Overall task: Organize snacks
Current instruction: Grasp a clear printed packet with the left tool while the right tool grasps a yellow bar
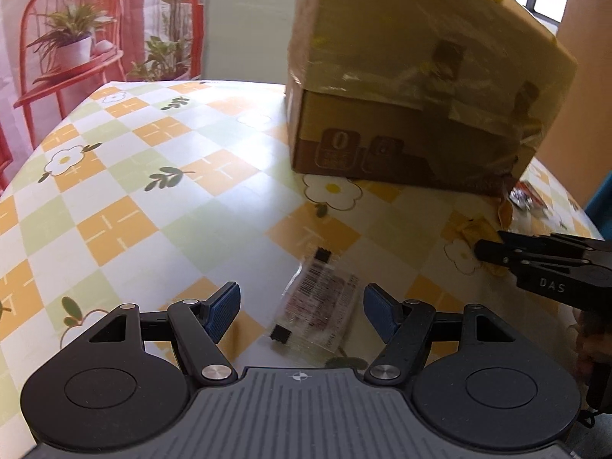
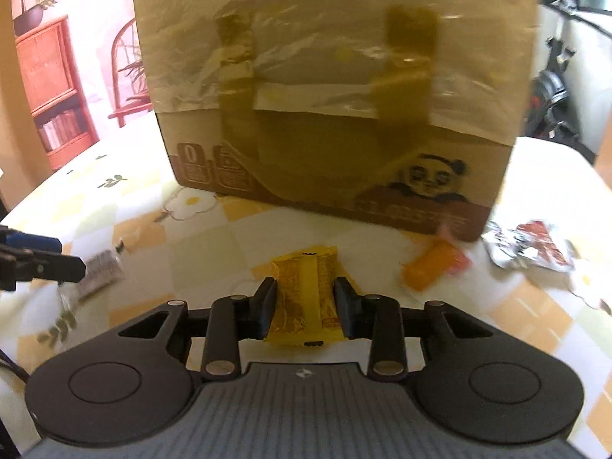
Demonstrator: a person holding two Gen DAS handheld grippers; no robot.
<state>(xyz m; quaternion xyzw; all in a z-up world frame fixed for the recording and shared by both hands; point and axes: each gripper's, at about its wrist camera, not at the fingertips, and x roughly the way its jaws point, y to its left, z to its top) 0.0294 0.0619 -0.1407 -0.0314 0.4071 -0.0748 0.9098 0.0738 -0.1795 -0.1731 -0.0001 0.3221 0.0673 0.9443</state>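
Observation:
A taped cardboard box (image 1: 417,114) stands on the checked tablecloth; it also shows in the right wrist view (image 2: 332,114). My left gripper (image 1: 302,310) is open just above a clear snack packet with a barcode (image 1: 317,302), which lies flat between its fingers. That packet also shows at the left of the right wrist view (image 2: 97,271). My right gripper (image 2: 306,302) is shut on a yellow snack packet (image 2: 306,298), in front of the box. In the left wrist view the right gripper (image 1: 493,248) reaches in from the right over the yellow packet (image 1: 474,231).
An orange packet (image 2: 432,264) and a red and white wrapper (image 2: 528,248) lie on the table (image 1: 153,191) at the box's right front corner. A red chair (image 1: 69,46) with potted plants stands beyond the table's far left edge.

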